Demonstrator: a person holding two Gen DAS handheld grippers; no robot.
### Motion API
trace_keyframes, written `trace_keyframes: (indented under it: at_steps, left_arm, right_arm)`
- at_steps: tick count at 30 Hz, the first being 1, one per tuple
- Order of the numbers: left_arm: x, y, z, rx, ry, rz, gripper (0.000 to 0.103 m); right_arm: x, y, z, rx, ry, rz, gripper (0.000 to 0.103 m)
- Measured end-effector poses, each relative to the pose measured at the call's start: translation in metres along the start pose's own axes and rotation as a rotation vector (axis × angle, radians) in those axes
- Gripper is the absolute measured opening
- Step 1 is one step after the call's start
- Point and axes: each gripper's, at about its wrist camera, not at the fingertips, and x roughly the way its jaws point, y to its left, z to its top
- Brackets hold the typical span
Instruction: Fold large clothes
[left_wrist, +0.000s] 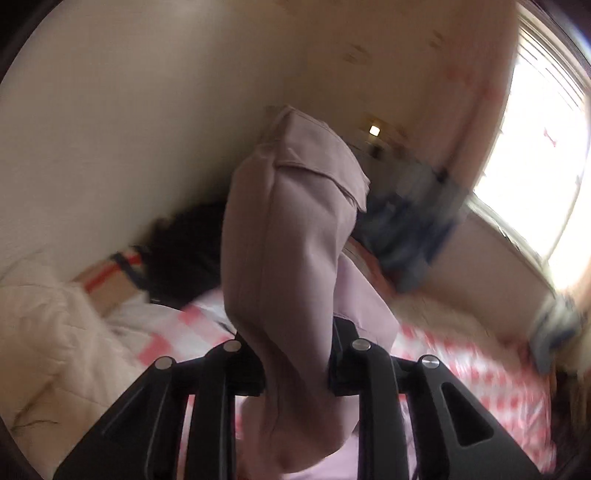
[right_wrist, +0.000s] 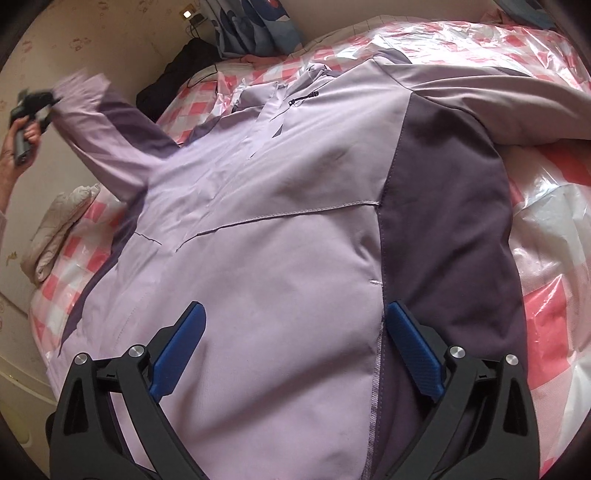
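Note:
A large lilac jacket (right_wrist: 280, 229) with dark purple side panels lies spread front-up on a bed. Its right sleeve (right_wrist: 491, 99) lies across the top right. My left gripper (left_wrist: 295, 354) is shut on the cuff of the other sleeve (left_wrist: 291, 236) and holds it lifted above the bed; it shows in the right wrist view (right_wrist: 35, 105) at the far left, held by a hand. My right gripper (right_wrist: 295, 325) is open with blue pads (right_wrist: 177, 350), hovering just over the jacket's lower front, holding nothing.
The bed carries a pink-and-white checked cover (right_wrist: 546, 325) under clear plastic. A cream quilt (left_wrist: 40, 317), a cardboard box (left_wrist: 110, 280) and dark clothing (left_wrist: 184, 251) lie by the wall. A blue patterned pillow (right_wrist: 255, 29) is at the head. A bright window (left_wrist: 535, 166) is on the right.

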Motion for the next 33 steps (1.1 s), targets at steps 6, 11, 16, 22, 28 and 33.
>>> trace_keyframes:
  at_steps: [6,11,16,22,28,33]
  left_arm:
    - [0.011,0.199,0.001,-0.361,0.318,0.340,0.058]
    - [-0.088,0.213,-0.031,-0.200,0.258,0.159,0.072]
    - [-0.211,0.175,-0.132,0.147,0.258,-0.115,0.088]
    - [-0.253,0.165,-0.296,0.328,0.507,-0.220,0.088]
    - [-0.235,0.190,-0.363,0.185,0.654,-0.173,0.088]
    - [-0.210,0.217,-0.373,-0.024,0.776,-0.227,0.088]
  right_arm:
    - [0.004,0.004,0.002,-0.027,0.024,-0.026,0.096]
    - [-0.045,0.002,-0.001,0.045,0.047,0.008,0.096]
    - [-0.146,-0.013,-0.035,0.113,0.004,0.049,0.096]
    - [-0.201,-0.046,-0.086,0.225,0.128,0.079,0.096]
    - [-0.197,-0.049,-0.134,0.309,0.195,0.150,0.096]
    - [-0.187,-0.053,-0.150,0.407,0.156,0.299,0.097]
